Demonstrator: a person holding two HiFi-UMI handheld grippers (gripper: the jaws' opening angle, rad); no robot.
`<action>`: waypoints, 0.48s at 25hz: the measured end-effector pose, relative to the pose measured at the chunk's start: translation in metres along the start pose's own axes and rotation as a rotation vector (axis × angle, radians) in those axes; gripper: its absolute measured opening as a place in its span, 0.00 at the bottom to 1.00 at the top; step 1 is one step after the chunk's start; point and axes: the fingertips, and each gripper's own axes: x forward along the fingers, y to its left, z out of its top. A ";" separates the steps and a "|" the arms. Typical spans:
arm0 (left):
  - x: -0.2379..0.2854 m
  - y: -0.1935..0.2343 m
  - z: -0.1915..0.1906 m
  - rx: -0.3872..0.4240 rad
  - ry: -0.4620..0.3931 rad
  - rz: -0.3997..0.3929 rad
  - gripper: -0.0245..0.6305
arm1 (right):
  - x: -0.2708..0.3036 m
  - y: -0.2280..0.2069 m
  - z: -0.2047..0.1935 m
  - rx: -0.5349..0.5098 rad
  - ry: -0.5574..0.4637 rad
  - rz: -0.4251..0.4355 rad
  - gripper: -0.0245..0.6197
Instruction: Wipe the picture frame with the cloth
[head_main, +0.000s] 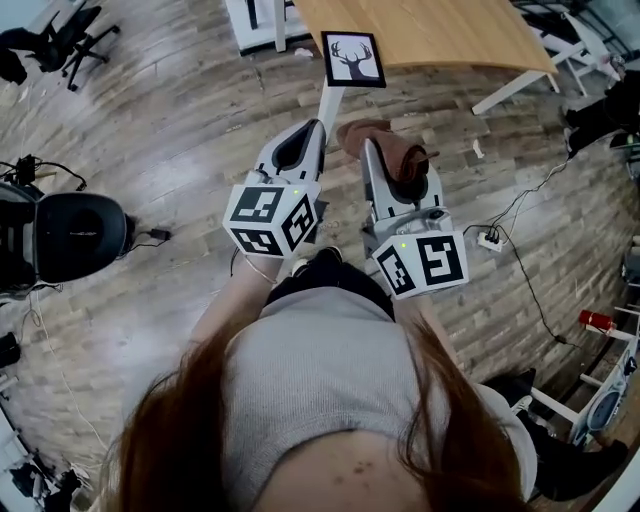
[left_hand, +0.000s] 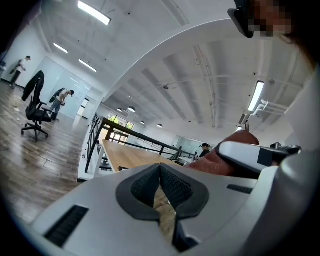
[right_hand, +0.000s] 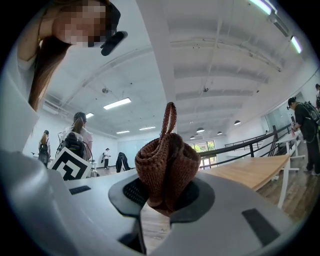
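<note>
Pale grey left tongs (left_hand: 161, 186) and right tongs (right_hand: 161, 197), 2 black-and-white marker cubes (head_main: 272, 217), grey top (head_main: 320, 370).

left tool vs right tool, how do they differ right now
The left tool has its jaws shut on nothing, while the right tool is shut on the brown knitted cloth. In the head view the left tool's nose is bare, while the right tool's nose is covered by the bunched cloth. Both are held side by side, pointing level toward the table with the picture frame.
</note>
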 end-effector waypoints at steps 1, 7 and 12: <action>-0.003 -0.004 0.004 0.008 -0.013 -0.001 0.05 | -0.004 0.003 0.002 -0.008 -0.007 0.002 0.19; -0.007 -0.025 0.019 0.031 -0.040 0.002 0.05 | -0.018 0.001 0.016 -0.009 -0.033 0.022 0.19; -0.012 -0.043 0.025 0.046 -0.072 0.023 0.05 | -0.030 -0.005 0.029 -0.009 -0.048 0.041 0.19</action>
